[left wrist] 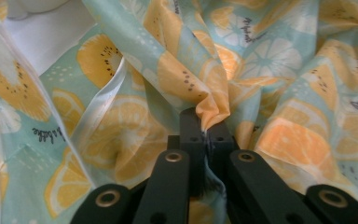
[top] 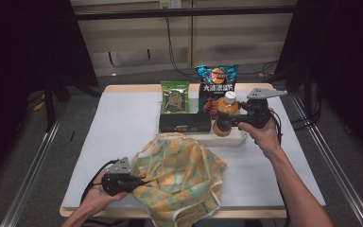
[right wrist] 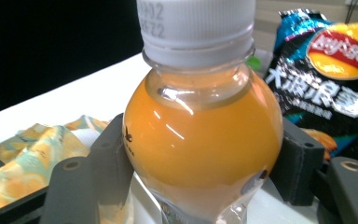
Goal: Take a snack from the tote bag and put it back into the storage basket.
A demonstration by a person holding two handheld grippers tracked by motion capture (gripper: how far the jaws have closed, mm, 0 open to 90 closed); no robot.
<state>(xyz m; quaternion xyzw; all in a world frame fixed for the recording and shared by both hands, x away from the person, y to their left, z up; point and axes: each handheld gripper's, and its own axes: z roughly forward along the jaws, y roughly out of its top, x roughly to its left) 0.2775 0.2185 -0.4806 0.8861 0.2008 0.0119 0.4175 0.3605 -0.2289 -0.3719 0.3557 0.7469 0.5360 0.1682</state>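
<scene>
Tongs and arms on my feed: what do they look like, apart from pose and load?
Both are black handheld units. The left tongs carry a grey three-cornered plate and trail a black cable; the right tongs have the same plate. Their linkage bars show brass-coloured rivets, ending in blocky black pads. The forearms are bare, with no sleeves in view.

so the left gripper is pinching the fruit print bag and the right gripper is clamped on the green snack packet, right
Not quite. The right gripper is clamped on the orange juice bottle, as the right gripper view shows. The left gripper does pinch the fruit print bag.
</scene>
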